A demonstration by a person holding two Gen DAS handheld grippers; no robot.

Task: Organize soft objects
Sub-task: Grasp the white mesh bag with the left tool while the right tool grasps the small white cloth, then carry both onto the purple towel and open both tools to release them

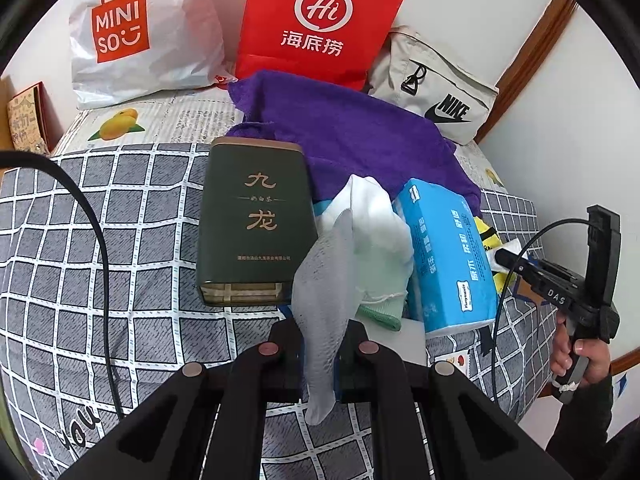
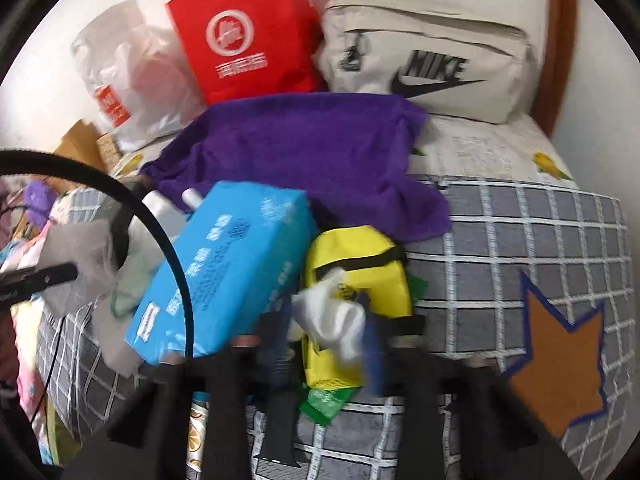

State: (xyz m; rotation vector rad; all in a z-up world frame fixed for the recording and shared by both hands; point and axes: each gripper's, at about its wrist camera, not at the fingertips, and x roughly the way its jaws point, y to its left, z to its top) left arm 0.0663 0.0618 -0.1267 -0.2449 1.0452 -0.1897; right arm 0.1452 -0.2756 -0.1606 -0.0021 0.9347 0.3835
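My left gripper [image 1: 320,332] is shut on a thin white sock-like cloth [image 1: 320,280] that hangs down between its fingers. Just behind it lies a white glove with a pale green cuff [image 1: 380,248], between a dark green tin [image 1: 256,220] and a blue tissue pack [image 1: 444,256] [image 2: 228,264]. A purple towel [image 1: 352,132] [image 2: 304,148] is spread behind them. In the blurred right wrist view, my right gripper [image 2: 328,328] is shut on a crumpled white piece [image 2: 332,312] on top of a yellow pouch [image 2: 360,256]. The left wrist view shows the right gripper [image 1: 504,258] at the far right, held by a hand [image 1: 580,356].
All of this lies on a bed with a grey checked quilt [image 1: 80,240]. Against the wall stand a white Miniso bag [image 1: 132,40], a red paper bag [image 1: 320,20] and a beige Nike bag [image 1: 436,88]. A black cable [image 1: 100,240] loops over the quilt at left. A green packet [image 2: 324,400] sits under the pouch.
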